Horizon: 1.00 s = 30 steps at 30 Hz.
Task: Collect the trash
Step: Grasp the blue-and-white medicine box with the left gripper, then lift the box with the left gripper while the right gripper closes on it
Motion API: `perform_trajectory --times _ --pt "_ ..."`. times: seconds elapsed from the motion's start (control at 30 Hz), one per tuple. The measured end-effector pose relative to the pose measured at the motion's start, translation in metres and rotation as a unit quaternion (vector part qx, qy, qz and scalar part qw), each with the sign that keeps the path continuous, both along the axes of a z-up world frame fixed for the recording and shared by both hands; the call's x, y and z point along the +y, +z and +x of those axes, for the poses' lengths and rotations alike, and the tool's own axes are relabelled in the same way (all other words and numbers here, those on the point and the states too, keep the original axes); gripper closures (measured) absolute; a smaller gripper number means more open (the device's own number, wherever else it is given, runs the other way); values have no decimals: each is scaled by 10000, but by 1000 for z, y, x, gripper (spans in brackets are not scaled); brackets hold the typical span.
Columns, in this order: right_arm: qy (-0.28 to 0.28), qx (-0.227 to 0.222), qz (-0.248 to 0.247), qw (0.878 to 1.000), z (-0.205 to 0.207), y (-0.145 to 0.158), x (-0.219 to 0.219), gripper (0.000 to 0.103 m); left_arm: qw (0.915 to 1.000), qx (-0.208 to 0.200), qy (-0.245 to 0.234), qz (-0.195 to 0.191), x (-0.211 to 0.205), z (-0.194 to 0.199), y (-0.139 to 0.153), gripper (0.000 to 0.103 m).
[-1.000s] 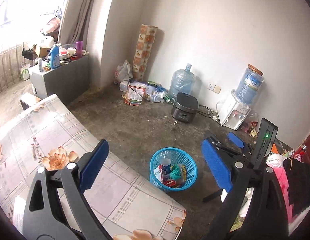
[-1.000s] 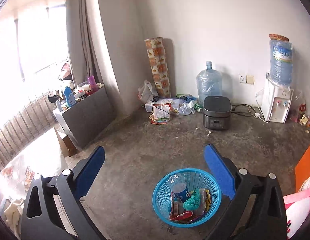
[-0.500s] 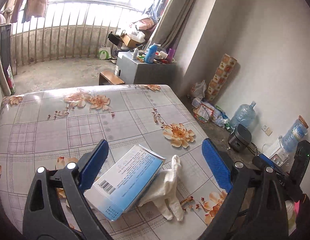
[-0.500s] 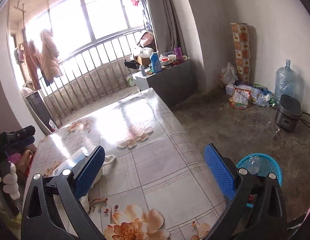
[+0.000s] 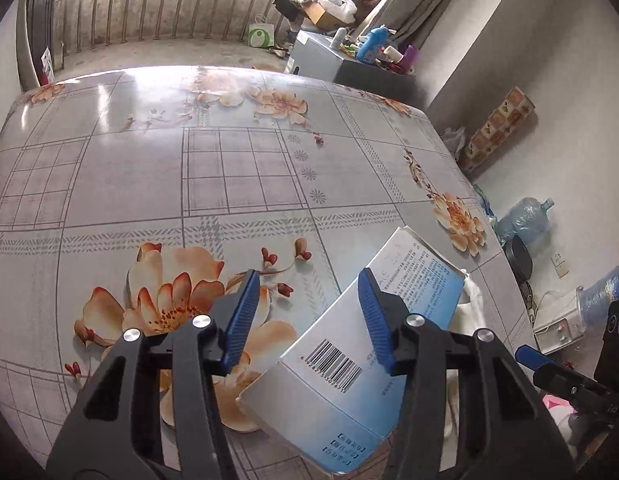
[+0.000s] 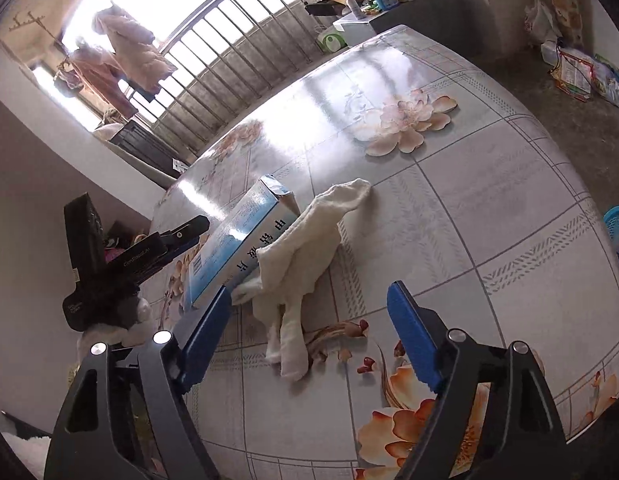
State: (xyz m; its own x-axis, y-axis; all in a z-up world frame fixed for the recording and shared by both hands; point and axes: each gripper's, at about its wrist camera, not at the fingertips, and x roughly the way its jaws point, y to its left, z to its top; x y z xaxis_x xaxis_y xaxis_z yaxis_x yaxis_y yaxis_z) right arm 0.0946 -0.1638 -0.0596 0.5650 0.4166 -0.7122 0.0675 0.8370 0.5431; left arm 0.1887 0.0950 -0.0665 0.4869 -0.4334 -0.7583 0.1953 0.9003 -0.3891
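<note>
Surface: table (image 5: pixel 237 184) under floral checked cloth; barred window at frame top.
Count: one box (image 5: pixel 349 360), one white glove (image 6: pixel 305 248), one blue basket (image 6: pixel 617 224).
Box: blue-white, barcoded, lower right, beside glove.
Left gripper (image 5: pixel 305 316): jaws just narrowing, empty, box edge behind right finger.
Right gripper (image 6: pixel 309 336): just narrowing, parted over glove.

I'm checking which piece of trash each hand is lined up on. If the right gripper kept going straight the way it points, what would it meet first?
Most likely the white cloth on the table, which lies between the right gripper's open jaws; depth is uncertain.
</note>
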Motion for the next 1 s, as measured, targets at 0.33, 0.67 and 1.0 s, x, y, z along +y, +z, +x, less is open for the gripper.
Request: perform_trajectory --times 0.33,0.67,1.0 --pt "-131 213 398 9989 16 -14 -23 34 9916 601 -801 -821 -6 -50 -12 57" --pt "-99 47 331 9994 21 -1 -23 34 9900 345 -1089 -830 -21 -88 -1 39" --pt "173 99 233 9995 38 -2 1 34 9956 264 -845 -293 -52 -75 2 25"
